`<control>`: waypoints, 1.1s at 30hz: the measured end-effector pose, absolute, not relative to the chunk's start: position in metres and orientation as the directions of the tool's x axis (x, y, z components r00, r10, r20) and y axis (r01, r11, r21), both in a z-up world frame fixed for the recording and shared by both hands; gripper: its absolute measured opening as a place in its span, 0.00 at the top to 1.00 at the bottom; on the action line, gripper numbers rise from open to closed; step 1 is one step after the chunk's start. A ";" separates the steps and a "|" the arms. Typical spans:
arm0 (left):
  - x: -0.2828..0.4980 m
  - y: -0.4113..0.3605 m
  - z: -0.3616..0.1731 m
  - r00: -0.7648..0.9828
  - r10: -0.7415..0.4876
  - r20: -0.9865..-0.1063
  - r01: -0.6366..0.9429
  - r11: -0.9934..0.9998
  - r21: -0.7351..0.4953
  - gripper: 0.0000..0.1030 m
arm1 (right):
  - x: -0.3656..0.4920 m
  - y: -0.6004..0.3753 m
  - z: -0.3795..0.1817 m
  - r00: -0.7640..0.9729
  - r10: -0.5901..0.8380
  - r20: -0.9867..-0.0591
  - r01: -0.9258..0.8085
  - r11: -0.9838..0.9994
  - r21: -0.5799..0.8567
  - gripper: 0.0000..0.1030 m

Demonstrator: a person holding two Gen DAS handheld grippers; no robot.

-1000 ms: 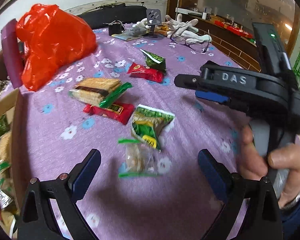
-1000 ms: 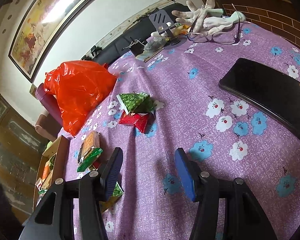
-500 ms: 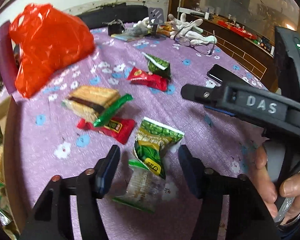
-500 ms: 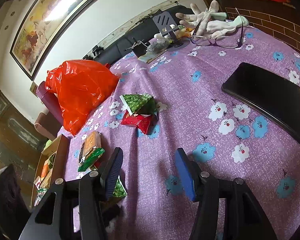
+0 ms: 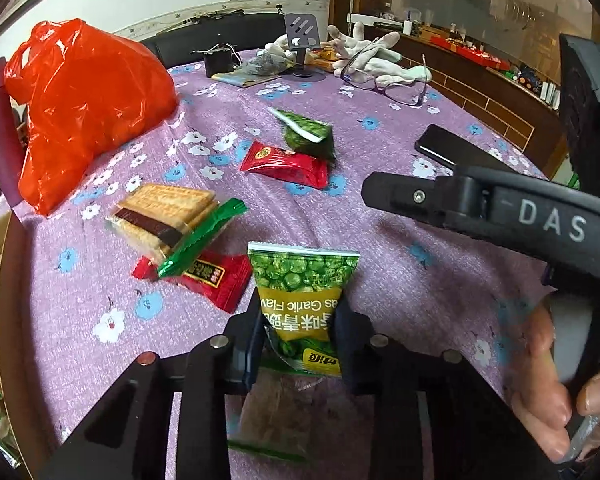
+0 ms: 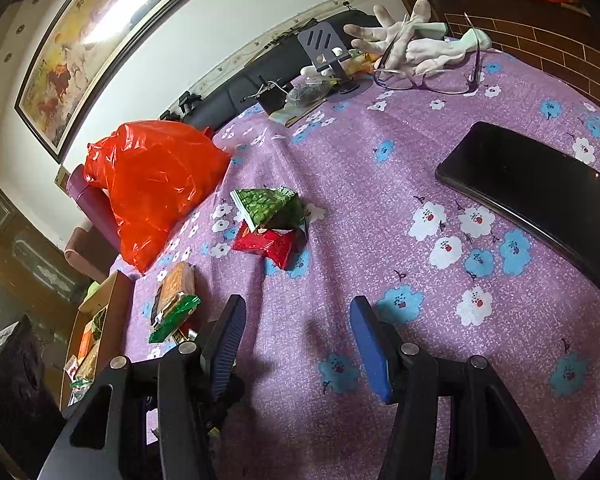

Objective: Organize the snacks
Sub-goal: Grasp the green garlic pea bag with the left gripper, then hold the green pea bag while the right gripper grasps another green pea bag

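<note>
My left gripper (image 5: pixel 300 318) is closing its jaws on a green pea packet (image 5: pixel 304 272), and both pads press its lower half. Under it lies a clear snack packet (image 5: pixel 276 412). Left of it on the purple cloth are a red packet (image 5: pixel 216 276) and a biscuit pack (image 5: pixel 164 212). Farther back lie a second red packet (image 5: pixel 284 164) and another green packet (image 5: pixel 306 134). My right gripper (image 6: pixel 296 344) stands open over bare cloth, nothing between its fingers, with the far red packet (image 6: pixel 266 244) and green packet (image 6: pixel 268 206) ahead of it.
A cardboard box (image 6: pixel 100 308) holding snacks sits off the table's left edge. An orange plastic bag (image 5: pixel 88 108) fills the back left. A black phone (image 6: pixel 540 196) lies on the right; glasses (image 5: pixel 396 84), white gloves (image 5: pixel 372 60) and a phone stand (image 5: pixel 302 36) sit at the back.
My left gripper moved forward over the green pea packet and its jaws came together from wide apart onto it. The right gripper kept still.
</note>
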State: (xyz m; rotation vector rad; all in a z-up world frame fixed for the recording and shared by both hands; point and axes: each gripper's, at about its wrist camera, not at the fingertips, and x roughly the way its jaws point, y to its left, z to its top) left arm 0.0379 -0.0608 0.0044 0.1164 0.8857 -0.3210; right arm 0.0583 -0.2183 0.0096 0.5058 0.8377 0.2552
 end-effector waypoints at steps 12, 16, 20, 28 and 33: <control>0.028 -0.043 0.025 0.615 -0.319 -0.721 0.334 0.934 -0.128 0.72 | 0.057 -0.219 0.012 0.667 0.371 -0.646 -0.012 0.872 0.489 0.43; 0.022 -0.038 0.038 0.636 -0.356 -0.685 0.354 0.923 -0.151 0.72 | 0.056 -0.220 0.013 0.671 0.364 -0.646 -0.005 0.873 0.487 0.43; 0.022 -0.027 0.049 0.657 -0.369 -0.657 0.347 0.922 -0.171 0.72 | 0.055 -0.225 0.019 0.662 0.376 -0.648 0.016 0.858 0.513 0.43; 0.040 0.028 0.067 0.722 -0.317 -0.615 0.209 0.947 -0.244 0.72 | 0.091 -0.231 0.071 0.634 0.443 -0.634 0.012 0.814 0.581 0.43; 0.048 0.057 0.066 0.746 -0.257 -0.614 0.102 0.955 -0.277 0.72 | 0.132 -0.209 0.069 0.572 0.453 -0.683 0.051 0.812 0.581 0.43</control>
